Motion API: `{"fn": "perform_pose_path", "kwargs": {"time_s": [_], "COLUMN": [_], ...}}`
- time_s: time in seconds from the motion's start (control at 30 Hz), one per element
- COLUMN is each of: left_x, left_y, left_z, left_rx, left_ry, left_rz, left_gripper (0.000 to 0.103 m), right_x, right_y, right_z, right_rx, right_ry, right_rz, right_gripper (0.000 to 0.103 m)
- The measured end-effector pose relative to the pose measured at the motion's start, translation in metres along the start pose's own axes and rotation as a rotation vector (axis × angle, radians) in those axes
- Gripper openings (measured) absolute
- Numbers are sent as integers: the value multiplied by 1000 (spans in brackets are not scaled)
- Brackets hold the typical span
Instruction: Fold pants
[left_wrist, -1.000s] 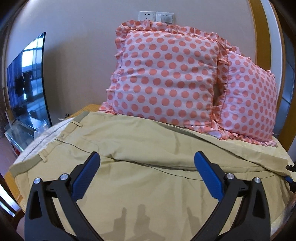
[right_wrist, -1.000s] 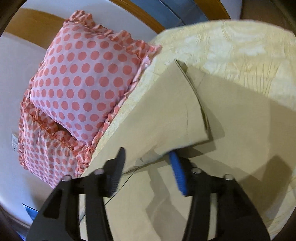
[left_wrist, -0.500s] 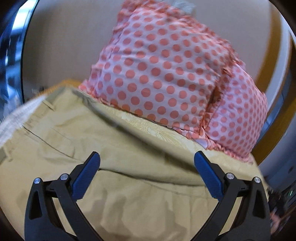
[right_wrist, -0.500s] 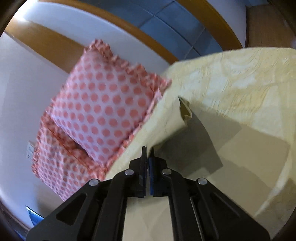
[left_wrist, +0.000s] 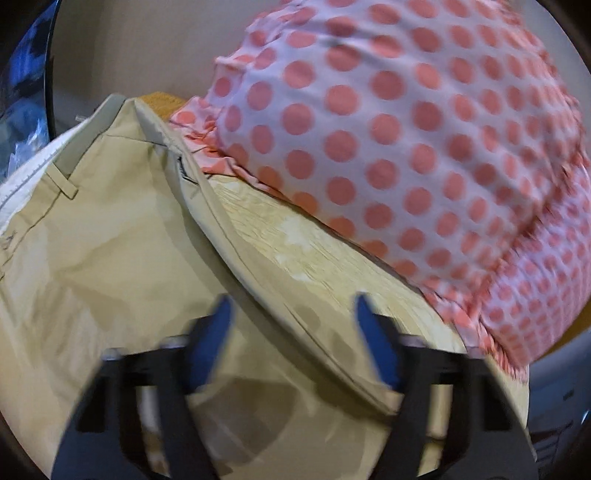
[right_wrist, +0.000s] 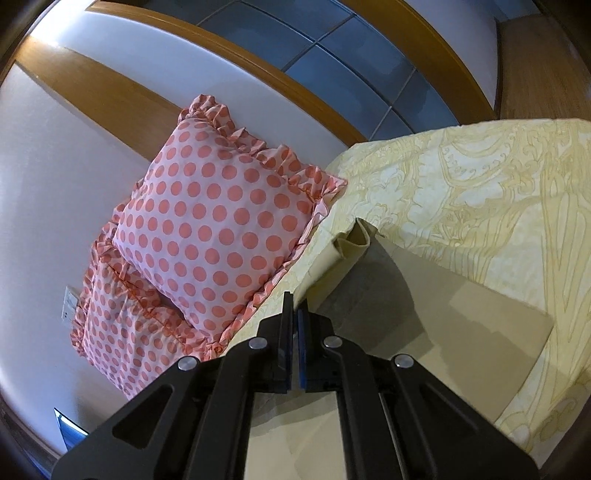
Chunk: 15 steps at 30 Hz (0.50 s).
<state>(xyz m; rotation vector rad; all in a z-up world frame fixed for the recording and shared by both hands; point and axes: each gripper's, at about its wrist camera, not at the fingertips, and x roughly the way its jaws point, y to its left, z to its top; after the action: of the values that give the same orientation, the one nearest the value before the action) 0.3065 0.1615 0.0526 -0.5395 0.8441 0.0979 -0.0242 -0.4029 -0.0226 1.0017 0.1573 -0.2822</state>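
Note:
Khaki pants (left_wrist: 110, 258) lie spread on the bed, waistband at the far left in the left wrist view. My left gripper (left_wrist: 291, 314) is open and blurred, its blue pads straddling the far side seam of the pants, low over the cloth. My right gripper (right_wrist: 294, 314) is shut on the upper pant leg (right_wrist: 351, 247) near its hem and holds that edge lifted off the bed. The lower pant leg (right_wrist: 461, 332) lies flat under it.
Two pink polka-dot pillows (left_wrist: 406, 147) (right_wrist: 221, 240) lean on the wall behind the pants. The pale yellow patterned bedspread (right_wrist: 480, 184) covers the bed. A TV screen (left_wrist: 22, 92) stands far left. The bed's edge (right_wrist: 535, 424) runs at the right.
My right gripper closed on the pant leg edge and lifted it. My left gripper moved forward and right toward the pillows, and its jaws have narrowed.

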Motion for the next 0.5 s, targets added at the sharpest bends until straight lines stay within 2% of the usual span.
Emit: {"fn": "perform_pose_path", "kwargs": {"time_s": [0.03,0.07,0.13,0.2,0.3,0.43,0.5], "left_x": [2,-1,-22,-55,-132,-189,-198], "left_y": [7,14,26,30,42,64,77], "left_z": [3,3,-5,-17,-60,-131,-165], "left_rx": [-25,-52,-79,-39,43,113,111], "left_ry": [-1,-2,-44,-90,-198,-259,-248], "left_rz": [-23,-49,-109,-142,-187,-141,-111], "left_gripper": [13,10,8,8,8,8,8], "right_x": [0,1,-2,-9,-23,-35,-38], "right_y": [0,0,0,1,-2,-16,-25], "right_z": [0,1,1,3,6,5,0], "right_rx": [-3,-5,-15,-32,-45,-38,-27], "right_ry": [1,4,-4,-28,-55,-55,-44], "right_rz": [1,7,6,-1,-6,-33,-56], "right_gripper": [2,2,2,2,2,2,2]}}
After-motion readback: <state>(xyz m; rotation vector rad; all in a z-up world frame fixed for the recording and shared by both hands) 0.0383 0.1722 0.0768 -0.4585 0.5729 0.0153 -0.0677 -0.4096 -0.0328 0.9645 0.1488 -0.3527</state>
